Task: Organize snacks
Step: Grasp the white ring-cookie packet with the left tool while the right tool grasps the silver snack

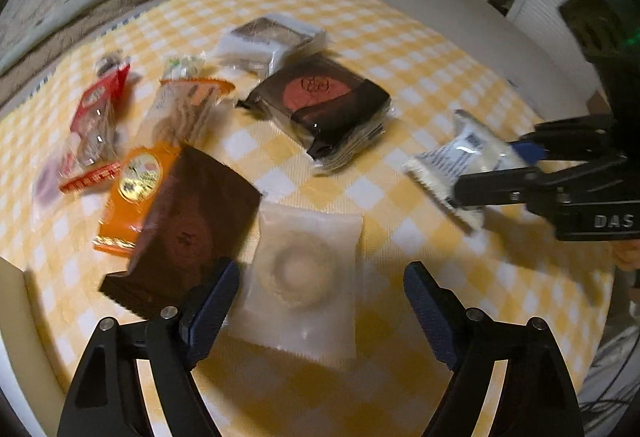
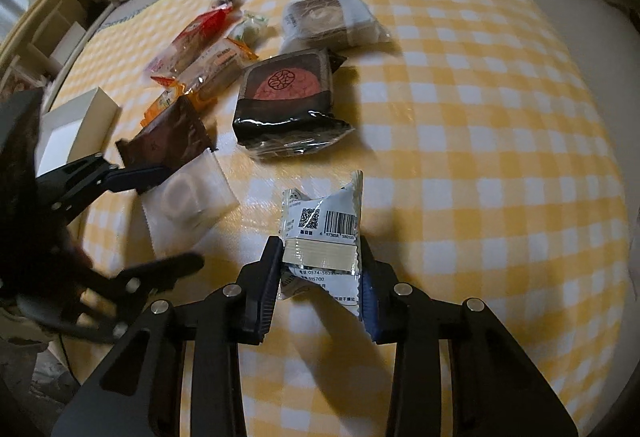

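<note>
Right claw point(image 2: 320, 269) is clamped on the white barcode packet point(image 2: 320, 233), upright between the pads. Left claw point(image 1: 320, 301) is wide, nothing held, straddling the clear-wrapped pastry point(image 1: 304, 273) at my 12 o'clock; left hand takes it.

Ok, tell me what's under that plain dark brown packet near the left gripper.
The dark brown packet overlaps an orange packet, covering its right part; its label still shows. Whether it also overlaps the translucent pastry packet beside it, I cannot tell.
</note>
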### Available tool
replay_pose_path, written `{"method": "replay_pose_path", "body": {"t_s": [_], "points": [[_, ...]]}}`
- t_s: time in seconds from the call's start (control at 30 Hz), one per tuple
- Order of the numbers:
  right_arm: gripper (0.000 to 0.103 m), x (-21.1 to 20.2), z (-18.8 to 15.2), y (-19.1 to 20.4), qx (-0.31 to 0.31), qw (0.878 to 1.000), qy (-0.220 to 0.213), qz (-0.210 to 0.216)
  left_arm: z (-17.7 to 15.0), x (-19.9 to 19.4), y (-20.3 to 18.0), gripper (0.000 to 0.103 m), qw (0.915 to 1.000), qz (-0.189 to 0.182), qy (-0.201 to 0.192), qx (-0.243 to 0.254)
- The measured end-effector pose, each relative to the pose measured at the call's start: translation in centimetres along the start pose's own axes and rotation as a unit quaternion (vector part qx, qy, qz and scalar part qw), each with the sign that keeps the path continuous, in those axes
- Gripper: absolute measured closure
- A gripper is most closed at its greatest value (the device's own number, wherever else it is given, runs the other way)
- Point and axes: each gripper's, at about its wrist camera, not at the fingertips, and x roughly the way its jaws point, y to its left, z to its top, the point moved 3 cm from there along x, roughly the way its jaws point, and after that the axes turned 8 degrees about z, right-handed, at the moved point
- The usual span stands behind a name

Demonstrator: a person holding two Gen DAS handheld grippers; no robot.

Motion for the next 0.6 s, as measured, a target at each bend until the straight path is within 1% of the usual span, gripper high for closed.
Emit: {"method": "replay_pose_path", "body": {"t_s": [0.07, 0.13, 0.17, 0.2, 0.27, 0.3, 0.37, 0.47, 0.53, 0.6], "points": [[0.067, -0.3, -0.1, -0.2, 0.003, 1.000, -0.003, 0.001, -0.2, 0.1, -0.5, 0.024, 0.9999, -0.015, 0.007, 0.000], [0.067, -0.8, -0.2, -0.4, 0.004, 1.000, -0.005, 0.003, -0.3, 0.1, -1.3, 0.028, 0.9996, -0.024, 0.013, 0.010], [0.067, -0.9, -0.4, -0.4, 0.004, 1.000, -0.006, 0.004, -0.4, 0.2, -1.6, 0.031, 0.9996, -0.019, 0.014, 0.014], [0.067, -1.1, -0.4, -0.5, 0.004, 1.000, -0.007, 0.005, -0.3, 0.3, -1.7, 0.031, 0.9996, -0.015, 0.015, 0.016], [0.067, -1.3, -0.6, -0.6, 0.006, 1.000, -0.007, 0.005, 0.0, 1.3, -1.8, 0.033, 0.9995, 0.011, 0.028, 0.005], [0.067, -1.3, -0.7, -0.7, 0.009, 1.000, -0.006, 0.003, 0.2, 1.4, -1.7, 0.034, 0.9994, 0.017, 0.031, -0.002], [0.067, -1.3, -0.7, -0.9, 0.016, 1.000, -0.006, 0.004, 0.5, 2.0, -1.7, 0.034, 0.9980, 0.034, 0.036, -0.038], [0.067, -1.2, -0.9, -1.2, 0.024, 1.000, -0.005, 0.001, 1.1, 2.6, -2.1, 0.033, 0.9951, 0.048, 0.043, -0.075], [0.067, -1.1, -1.1, -1.2, 0.023, 1.000, -0.005, -0.005, 1.5, 2.8, -2.2, 0.035, 0.9925, 0.061, 0.048, -0.095], [0.067, -1.1, -1.3, -1.4, 0.022, 1.000, -0.001, -0.012, 1.6, 2.9, -2.4, 0.048, 0.9896, 0.084, 0.051, -0.105]]}}
